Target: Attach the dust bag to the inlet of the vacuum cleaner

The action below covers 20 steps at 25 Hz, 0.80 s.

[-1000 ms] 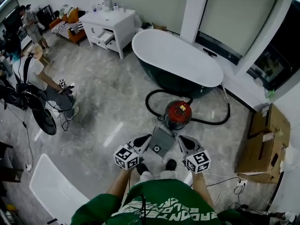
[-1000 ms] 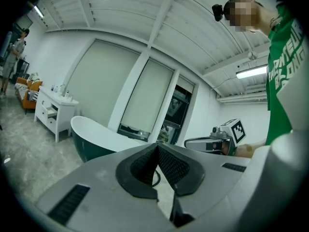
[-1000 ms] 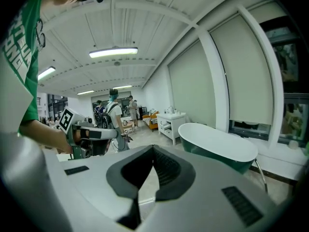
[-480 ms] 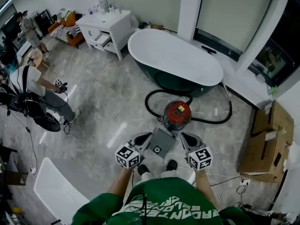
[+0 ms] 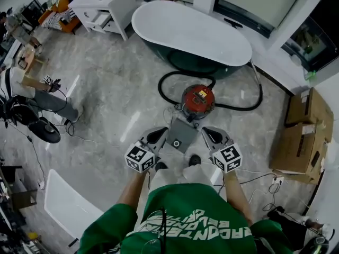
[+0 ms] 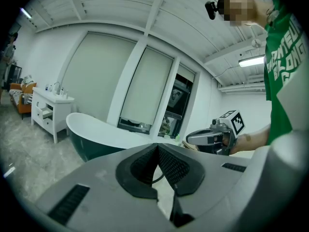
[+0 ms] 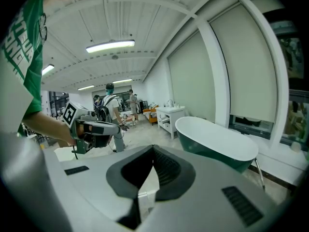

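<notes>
- Grey marbled floor (image 5: 116, 105) is spreading across a bathroom-like room, with a white bathtub (image 5: 190, 33) standing at the far side and a white vanity cabinet (image 5: 103, 7) at the far left.
- A red vacuum cleaner (image 5: 198, 100) is sitting on the floor just near of the tub, and its black hose (image 5: 165, 91) is looping around it.
- The grey dust bag (image 5: 184, 131) is lying flat to the camera just near of the vacuum cleaner, its round opening (image 5: 176, 143) facing up. I cannot tell whether it is resting on the floor or being carried.
- The left hand-held gripper (image 5: 165, 133) is pointing at the bag's left edge, its jaws meeting at the tips.
- The right hand-held gripper (image 5: 203, 131) is pointing at the bag's right edge, its jaws likewise closed. No view is showing whether either pair is pinching the bag.
- Cardboard boxes (image 5: 302, 136) are standing at the right.
</notes>
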Motion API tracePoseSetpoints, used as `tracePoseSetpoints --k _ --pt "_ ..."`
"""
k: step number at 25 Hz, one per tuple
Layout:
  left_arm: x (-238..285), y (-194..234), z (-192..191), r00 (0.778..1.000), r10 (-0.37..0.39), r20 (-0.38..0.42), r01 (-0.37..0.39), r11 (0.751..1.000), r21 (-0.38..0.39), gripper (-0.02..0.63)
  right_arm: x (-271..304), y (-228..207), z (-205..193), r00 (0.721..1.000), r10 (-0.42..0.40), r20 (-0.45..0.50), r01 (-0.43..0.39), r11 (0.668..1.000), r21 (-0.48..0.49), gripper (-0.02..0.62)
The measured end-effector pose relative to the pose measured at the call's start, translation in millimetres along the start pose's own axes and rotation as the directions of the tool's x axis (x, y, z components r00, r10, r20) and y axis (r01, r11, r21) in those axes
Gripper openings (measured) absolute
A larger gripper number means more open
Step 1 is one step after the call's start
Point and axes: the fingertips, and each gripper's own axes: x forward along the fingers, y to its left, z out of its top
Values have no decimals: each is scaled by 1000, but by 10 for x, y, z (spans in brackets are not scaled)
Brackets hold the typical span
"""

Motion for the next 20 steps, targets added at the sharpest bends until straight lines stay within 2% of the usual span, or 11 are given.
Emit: tracePoseSetpoints --k 6,12,20 --pt "205 237 -272 1000 -16 -12 16 1000 18 4 291 -154 -231 1000 -3 -9 3 1000 -13 9" --pt "302 525 -673 1000 6 5 -7 1000 10 5 688 -123 -610 1000 12 -15 -12 1000 -7 9" --pt "635 1116 -1463 1000 -1 -5 1 1000 15 4 1516 -241 -1248 997 71 -29 -73 995 -64 9"
